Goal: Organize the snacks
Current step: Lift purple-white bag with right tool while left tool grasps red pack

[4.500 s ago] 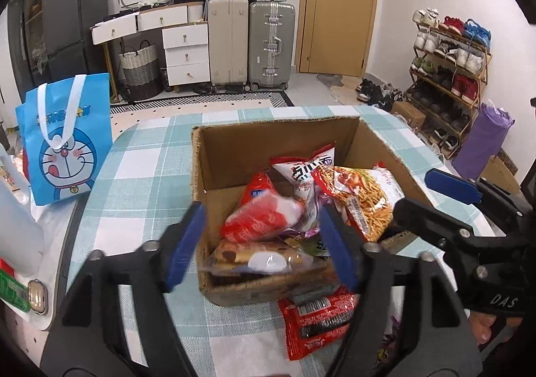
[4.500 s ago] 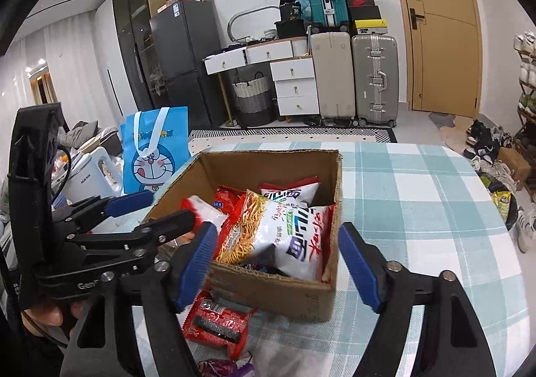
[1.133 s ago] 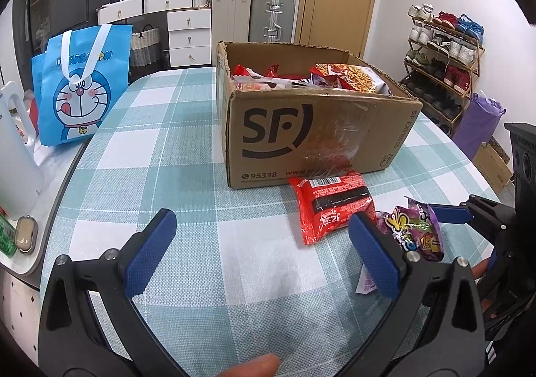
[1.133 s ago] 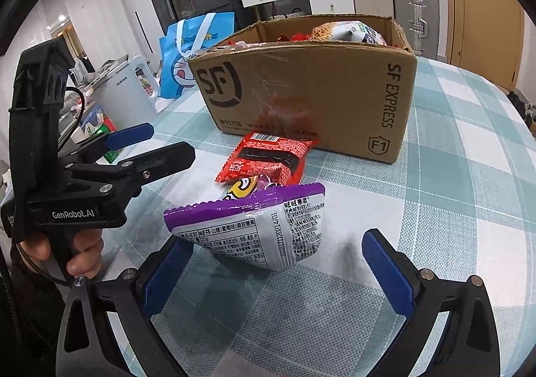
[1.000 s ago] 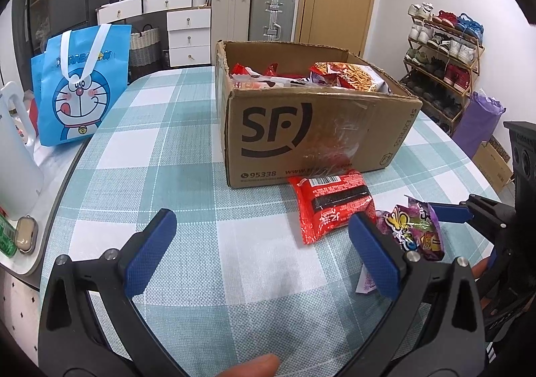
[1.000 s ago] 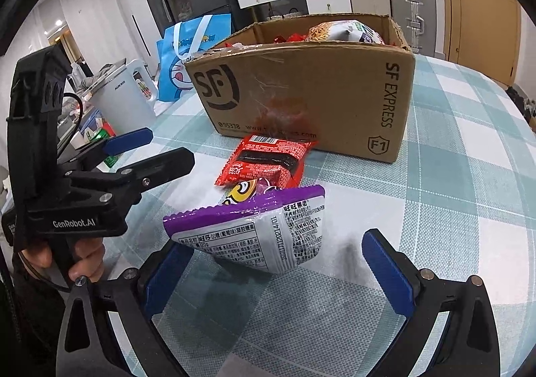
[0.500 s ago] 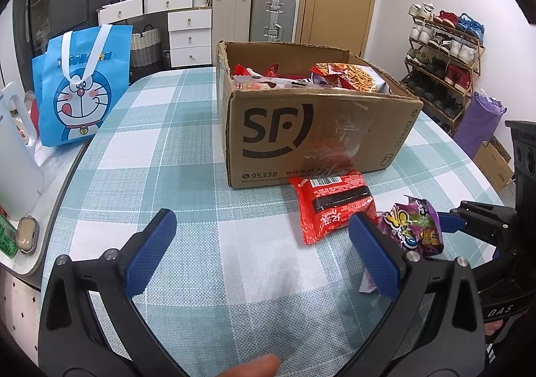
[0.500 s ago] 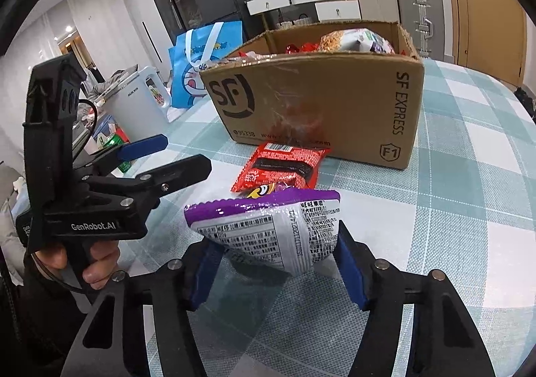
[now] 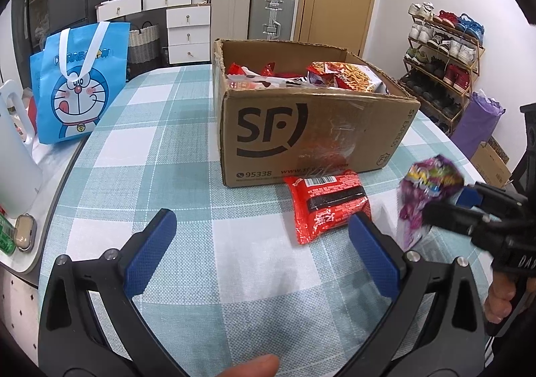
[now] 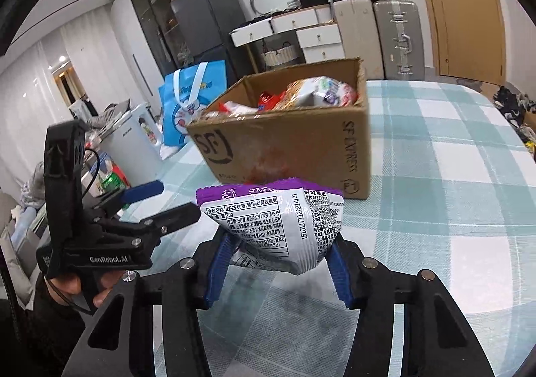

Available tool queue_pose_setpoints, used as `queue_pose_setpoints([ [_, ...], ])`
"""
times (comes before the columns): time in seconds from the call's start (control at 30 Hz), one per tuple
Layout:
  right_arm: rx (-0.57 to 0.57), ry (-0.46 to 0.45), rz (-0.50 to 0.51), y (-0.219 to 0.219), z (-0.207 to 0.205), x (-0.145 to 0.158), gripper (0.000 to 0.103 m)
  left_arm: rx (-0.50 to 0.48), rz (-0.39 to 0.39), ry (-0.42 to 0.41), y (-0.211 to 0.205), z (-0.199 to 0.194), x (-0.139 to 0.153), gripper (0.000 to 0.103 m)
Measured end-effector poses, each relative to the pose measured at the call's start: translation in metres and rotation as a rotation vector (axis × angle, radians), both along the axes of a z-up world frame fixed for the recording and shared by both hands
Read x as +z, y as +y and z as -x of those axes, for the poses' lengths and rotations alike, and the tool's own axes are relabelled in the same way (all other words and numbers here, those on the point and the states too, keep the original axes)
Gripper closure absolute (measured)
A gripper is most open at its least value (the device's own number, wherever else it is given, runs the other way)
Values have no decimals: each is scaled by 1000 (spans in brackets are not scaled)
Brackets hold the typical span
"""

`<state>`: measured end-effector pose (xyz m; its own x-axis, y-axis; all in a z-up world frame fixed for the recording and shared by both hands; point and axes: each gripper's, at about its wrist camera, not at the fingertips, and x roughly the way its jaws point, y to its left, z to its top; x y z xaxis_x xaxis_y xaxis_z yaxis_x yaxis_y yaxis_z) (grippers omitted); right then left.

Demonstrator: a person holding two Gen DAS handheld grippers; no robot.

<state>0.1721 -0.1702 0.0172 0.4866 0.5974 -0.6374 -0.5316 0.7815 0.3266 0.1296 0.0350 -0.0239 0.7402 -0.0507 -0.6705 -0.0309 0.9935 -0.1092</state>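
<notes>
My right gripper (image 10: 278, 263) is still closing, and its blue pads press both sides of a purple and silver candy bag (image 10: 278, 226). The bag hangs lifted off the checked tablecloth. From the left wrist view the same purple bag (image 9: 425, 186) shows at the right, in the right gripper (image 9: 449, 206). A cardboard SF box (image 9: 301, 132) holding several snack packs stands mid-table. A red snack pack (image 9: 328, 206) lies flat in front of it. My left gripper (image 9: 258, 249) hovers open over bare cloth, left of the red pack. The left gripper (image 10: 160, 199) also appears in the right wrist view.
A blue cartoon tote bag (image 9: 77, 89) and a white kettle (image 9: 13, 156) stand beyond the table's left edge. Suitcases, drawers and a door line the far wall. A shoe rack (image 9: 442, 52) is at the right. A hand (image 9: 502, 296) holds the right gripper's handle.
The right jaws closed from wide open onto the purple bag and lifted it off the cloth toward the box. The left gripper stayed still and open.
</notes>
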Motion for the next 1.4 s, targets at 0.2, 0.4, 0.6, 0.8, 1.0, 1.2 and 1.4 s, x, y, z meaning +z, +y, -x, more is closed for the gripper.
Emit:
queue_pose_setpoints([
  [0.2,-61,-28,-8,-23,-3,11,50,-22,-4,11,-14,-3,-1,1],
  [0.4,-83,-25,-25,-36,-6,17,50,-37,-38,58,-35,-14,-8,1],
  [0.6,-88,-24,-42,-45,-6,20,50,-43,-44,104,-49,-32,-12,1],
  [0.8,-110,-22,-65,-52,-9,21,50,-62,-24,142,-65,-50,-17,1],
  [1.0,-135,-8,-79,-62,-13,21,50,-66,-45,177,-81,-70,-26,1],
  [1.2,-142,-2,-86,-66,-16,20,50,-72,-51,218,-92,-89,-37,22],
  [1.4,-147,8,-89,-68,-17,19,50,-74,-45,219,-97,-95,-44,54],
])
